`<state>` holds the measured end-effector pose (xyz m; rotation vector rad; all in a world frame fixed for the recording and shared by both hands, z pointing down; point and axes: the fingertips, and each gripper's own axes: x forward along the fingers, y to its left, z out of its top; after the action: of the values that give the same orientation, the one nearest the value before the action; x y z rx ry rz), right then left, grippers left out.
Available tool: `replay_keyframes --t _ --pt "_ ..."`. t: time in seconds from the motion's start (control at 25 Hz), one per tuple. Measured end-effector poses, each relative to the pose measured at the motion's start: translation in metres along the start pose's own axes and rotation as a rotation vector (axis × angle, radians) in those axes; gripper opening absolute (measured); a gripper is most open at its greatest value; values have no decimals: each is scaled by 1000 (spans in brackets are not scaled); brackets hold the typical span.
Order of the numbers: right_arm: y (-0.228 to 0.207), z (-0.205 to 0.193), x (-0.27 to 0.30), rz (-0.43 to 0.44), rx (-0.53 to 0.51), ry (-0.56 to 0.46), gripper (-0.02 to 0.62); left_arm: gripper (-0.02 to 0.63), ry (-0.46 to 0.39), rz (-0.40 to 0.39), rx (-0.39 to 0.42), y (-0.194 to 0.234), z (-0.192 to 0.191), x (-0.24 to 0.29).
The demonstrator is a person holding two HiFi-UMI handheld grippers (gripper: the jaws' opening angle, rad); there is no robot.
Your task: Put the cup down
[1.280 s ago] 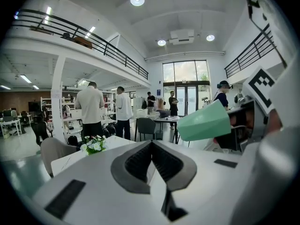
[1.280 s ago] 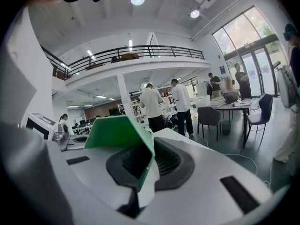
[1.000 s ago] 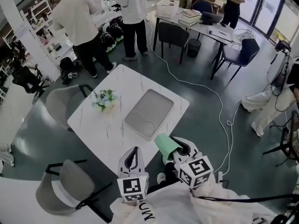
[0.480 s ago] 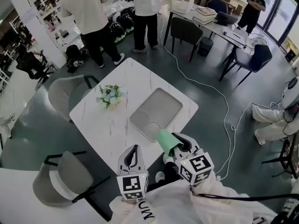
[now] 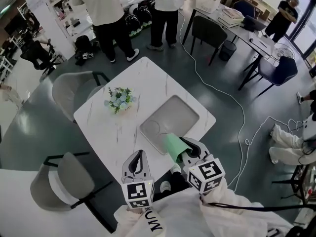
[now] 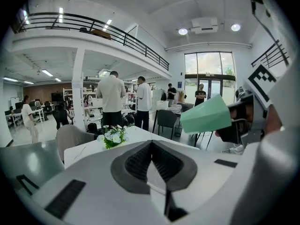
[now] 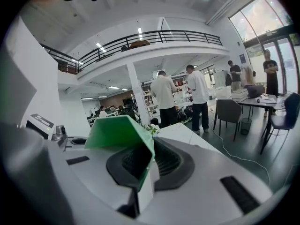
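Observation:
A pale green paper cup (image 5: 173, 146) lies tilted on its side in the air, its wall pinched by my right gripper (image 5: 181, 152), which is shut on it. The cup hangs over the near edge of the white marble table (image 5: 121, 132), just short of the grey tray (image 5: 173, 116). In the right gripper view the cup (image 7: 116, 131) covers the left jaw. In the left gripper view the cup (image 6: 206, 116) shows at the right. My left gripper (image 5: 140, 158) is beside it, at the table's near edge, shut with nothing in it (image 6: 151, 159).
A small bunch of flowers (image 5: 118, 98) stands on the table left of the tray. Grey chairs (image 5: 74, 89) (image 5: 59, 182) flank the table's left side. Two people (image 5: 106, 9) stand beyond the table. A white cable (image 5: 237, 113) runs across the floor on the right.
Both grippers have moved forward toward the table. The cup now reaches over the table's near edge by the tray's corner. Both stay shut.

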<state>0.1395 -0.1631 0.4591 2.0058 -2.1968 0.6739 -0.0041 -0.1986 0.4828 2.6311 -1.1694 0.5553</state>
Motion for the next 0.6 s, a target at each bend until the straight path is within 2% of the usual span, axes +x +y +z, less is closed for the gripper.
replay_keyframes --t 0.32,0.6 --pt "-14 4 46 45 -34 55 20 11 36 68 -28 23 -6 32" --pt "-23 -10 85 93 -89 142 20 10 65 121 -73 40 -17 54"
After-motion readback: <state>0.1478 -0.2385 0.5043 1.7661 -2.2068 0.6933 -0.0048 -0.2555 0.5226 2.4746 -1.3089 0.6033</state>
